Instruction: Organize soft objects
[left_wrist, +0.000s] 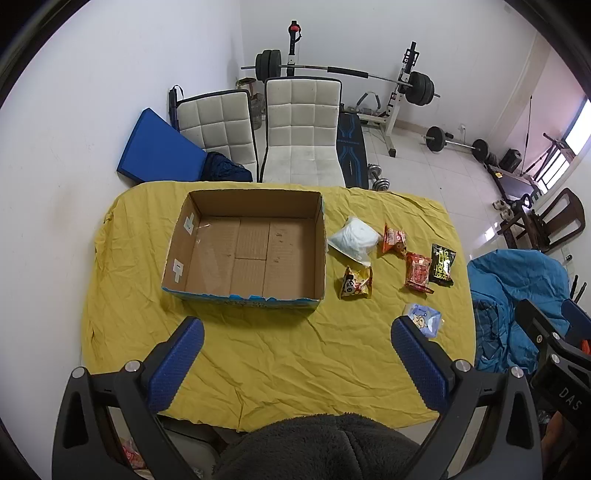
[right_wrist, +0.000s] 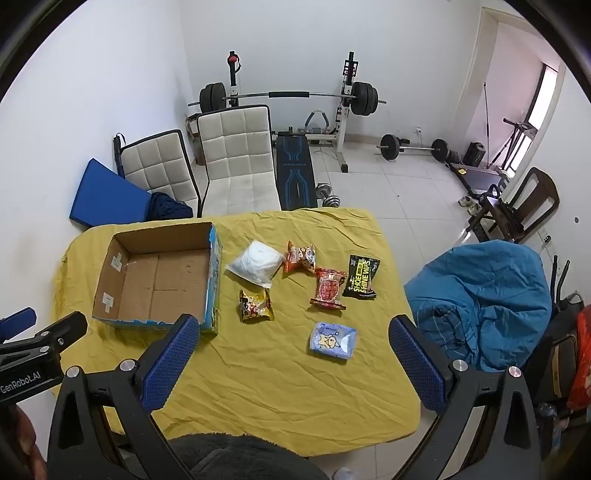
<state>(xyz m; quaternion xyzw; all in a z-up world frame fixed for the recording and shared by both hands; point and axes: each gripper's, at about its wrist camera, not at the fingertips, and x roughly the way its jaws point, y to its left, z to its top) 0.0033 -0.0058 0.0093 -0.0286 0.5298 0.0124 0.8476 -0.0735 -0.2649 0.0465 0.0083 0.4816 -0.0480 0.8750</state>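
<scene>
An empty cardboard box stands on the yellow cloth. To its right lie several soft packets: a white bag, a yellow snack packet, an orange packet, a red packet, a black wipes pack and a light blue tissue pack. My left gripper hovers open near the table's front edge, nothing between its blue pads. My right gripper is open too, above the tissue pack.
Two white padded chairs stand behind the table, with a blue mat and a barbell rack beyond. A blue quilt is heaped at the right. A dark fleece garment lies at the near edge.
</scene>
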